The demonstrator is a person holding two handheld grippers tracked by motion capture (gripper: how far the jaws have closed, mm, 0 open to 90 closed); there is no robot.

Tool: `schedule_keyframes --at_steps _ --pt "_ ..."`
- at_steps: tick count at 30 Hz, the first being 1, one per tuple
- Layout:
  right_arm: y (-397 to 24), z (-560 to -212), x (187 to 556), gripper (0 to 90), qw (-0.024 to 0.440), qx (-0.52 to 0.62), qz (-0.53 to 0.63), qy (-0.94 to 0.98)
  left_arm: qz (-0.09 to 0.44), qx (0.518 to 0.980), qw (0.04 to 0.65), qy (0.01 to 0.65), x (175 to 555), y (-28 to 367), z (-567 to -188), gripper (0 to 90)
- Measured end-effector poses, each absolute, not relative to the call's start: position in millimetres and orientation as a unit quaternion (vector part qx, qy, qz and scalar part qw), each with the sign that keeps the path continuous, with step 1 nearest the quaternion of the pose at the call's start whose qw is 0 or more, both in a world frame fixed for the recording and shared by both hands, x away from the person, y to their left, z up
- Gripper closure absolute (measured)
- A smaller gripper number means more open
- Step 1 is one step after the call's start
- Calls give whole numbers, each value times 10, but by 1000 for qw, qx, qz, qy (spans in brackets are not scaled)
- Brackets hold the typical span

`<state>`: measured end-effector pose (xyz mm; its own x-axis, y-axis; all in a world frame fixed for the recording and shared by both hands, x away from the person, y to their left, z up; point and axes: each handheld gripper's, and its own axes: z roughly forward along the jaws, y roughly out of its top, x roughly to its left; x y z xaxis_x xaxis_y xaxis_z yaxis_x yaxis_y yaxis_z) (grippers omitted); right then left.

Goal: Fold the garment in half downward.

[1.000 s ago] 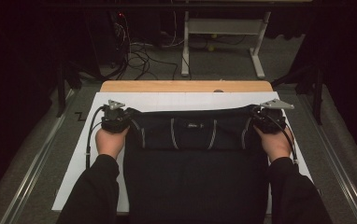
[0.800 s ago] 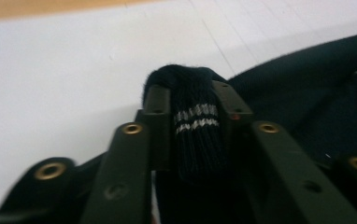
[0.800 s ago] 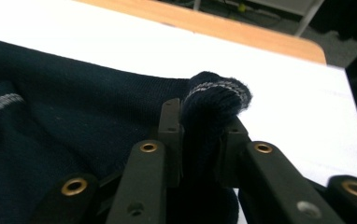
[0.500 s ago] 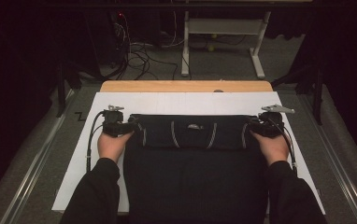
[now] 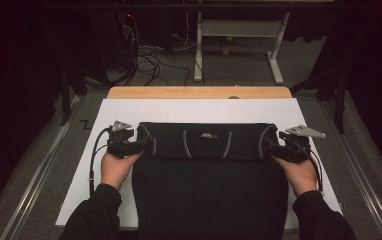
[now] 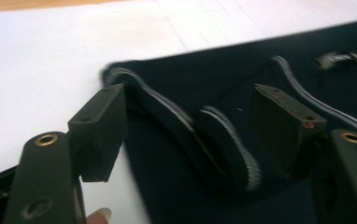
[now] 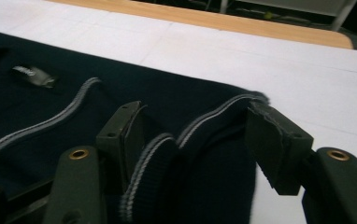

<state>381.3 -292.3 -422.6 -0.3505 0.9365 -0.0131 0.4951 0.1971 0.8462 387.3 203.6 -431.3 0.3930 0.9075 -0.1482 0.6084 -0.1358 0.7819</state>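
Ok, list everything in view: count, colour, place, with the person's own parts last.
Garment: one, dark navy with pale striped trim, flat on the sheet, its far end folded over into a band; small label at the band's middle.
Sheet: one, white, covering the table.
Table: one, light wood, its far edge showing past the sheet.
Frame: one, white metal, on the floor beyond the table.
Cables: several, dark, on the floor far left.
Hands: two, left hand and right hand, in black sleeves, at the band's two ends.
Left tool: one, black, jaws just opened, trim between them unpressed.
Right tool: one, black, jaws just opened, trim loose between them.
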Motion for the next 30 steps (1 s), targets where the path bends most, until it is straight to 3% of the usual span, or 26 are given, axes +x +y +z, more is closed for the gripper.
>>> schedule_keyframes --at_steps 9,11,12,14,18,20,30 --pt "-2732 -4380 3796 386 260 483 389 741 142 749 391 516 3942 1818 -4537 287" --pt "-2693 -4448 3835 404 250 488 379 745 135 753 386 516 3969 1784 -4583 350" --pt "-2675 -4482 3859 421 247 492 370 748 131 753 384 518 3980 1768 -4604 372" --pt "-2654 -4544 3913 457 236 505 360 748 129 760 374 516 3986 1745 -4639 517" --pt "-2636 -4579 3929 716 236 508 352 750 145 758 380 509 3941 1768 -4632 672" --pt "-2632 -4566 3900 790 235 494 355 758 152 758 384 506 3920 1779 -4610 715" --pt "-2667 -4344 3732 806 270 467 390 746 175 744 426 484 3755 1823 -4381 748"
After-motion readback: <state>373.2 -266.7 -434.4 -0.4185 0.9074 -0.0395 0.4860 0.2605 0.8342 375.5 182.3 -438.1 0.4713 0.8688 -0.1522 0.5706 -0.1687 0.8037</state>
